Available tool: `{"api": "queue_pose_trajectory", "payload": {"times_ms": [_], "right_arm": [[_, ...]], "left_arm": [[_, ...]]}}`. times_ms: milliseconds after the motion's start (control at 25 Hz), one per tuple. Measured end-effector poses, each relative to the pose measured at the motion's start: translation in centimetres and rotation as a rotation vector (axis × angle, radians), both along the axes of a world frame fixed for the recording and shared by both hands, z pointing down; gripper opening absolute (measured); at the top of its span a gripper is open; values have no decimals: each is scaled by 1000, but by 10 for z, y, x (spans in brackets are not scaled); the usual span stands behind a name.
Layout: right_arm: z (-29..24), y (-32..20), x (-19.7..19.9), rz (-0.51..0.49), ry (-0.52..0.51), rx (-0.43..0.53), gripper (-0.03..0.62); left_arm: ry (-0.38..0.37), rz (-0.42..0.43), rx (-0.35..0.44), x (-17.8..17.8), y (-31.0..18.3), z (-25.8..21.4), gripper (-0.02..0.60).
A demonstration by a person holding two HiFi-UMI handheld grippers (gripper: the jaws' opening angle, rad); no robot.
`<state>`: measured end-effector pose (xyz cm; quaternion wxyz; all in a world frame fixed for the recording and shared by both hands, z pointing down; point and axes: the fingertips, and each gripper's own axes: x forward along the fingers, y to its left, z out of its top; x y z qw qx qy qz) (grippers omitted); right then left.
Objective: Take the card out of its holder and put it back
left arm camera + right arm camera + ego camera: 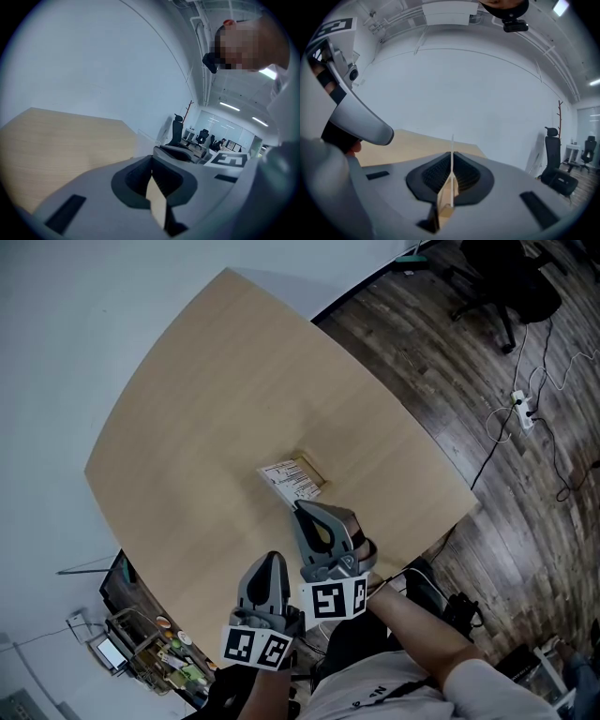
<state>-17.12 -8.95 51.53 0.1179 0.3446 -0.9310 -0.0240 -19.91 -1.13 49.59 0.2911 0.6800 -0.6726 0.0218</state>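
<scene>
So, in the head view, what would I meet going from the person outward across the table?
left gripper → right gripper → card, pinched in the right gripper's jaws → bare stretch of table

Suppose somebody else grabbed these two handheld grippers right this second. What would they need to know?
Left gripper: shut, empty, behind the right one.
Right gripper: shut on the near edge of the white printed card.
The card sits over the light wooden table, with the brown holder showing at its far side. I cannot tell whether it is in or out.
Left to do: probably finish the pull or the reinsertion, then let go.
</scene>
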Motion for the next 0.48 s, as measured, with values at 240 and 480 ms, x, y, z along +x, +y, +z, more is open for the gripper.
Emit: {"api": "queue_pose_trajectory", "payload": {"times_ms": [240,480], "right_arm": [[1,2,-1,-14,-6,28,25],[0,-2,3,2,-38,4,25]], "left_arm": [[-4,4,-6,0,2,2,12],[-3,11,-14,2,3,5,12]]}}
